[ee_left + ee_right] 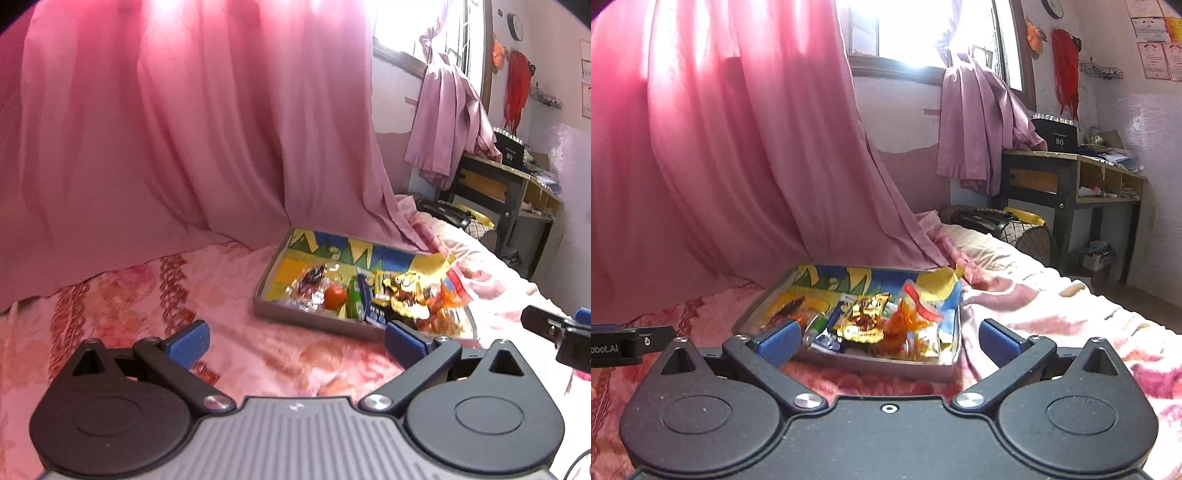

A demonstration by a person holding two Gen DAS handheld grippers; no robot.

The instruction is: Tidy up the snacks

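A: On the bed (1052, 314), ahead of us, the tray (768, 299) is lying with the snacks (871, 321) heaped at its near end. Which tool are we sending?

B: We're judging the right tool (886, 341) nearer; the tray's long axis is running away from it. The left tool (295, 341) is sitting off to the tray's left. We're holding both wide apart, empty.

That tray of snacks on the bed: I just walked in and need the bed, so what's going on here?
A person is sorting snacks with two handheld grippers. The packets lie piled in the tray on the bedspread. Both the left gripper and the right gripper are open and empty, short of the tray.
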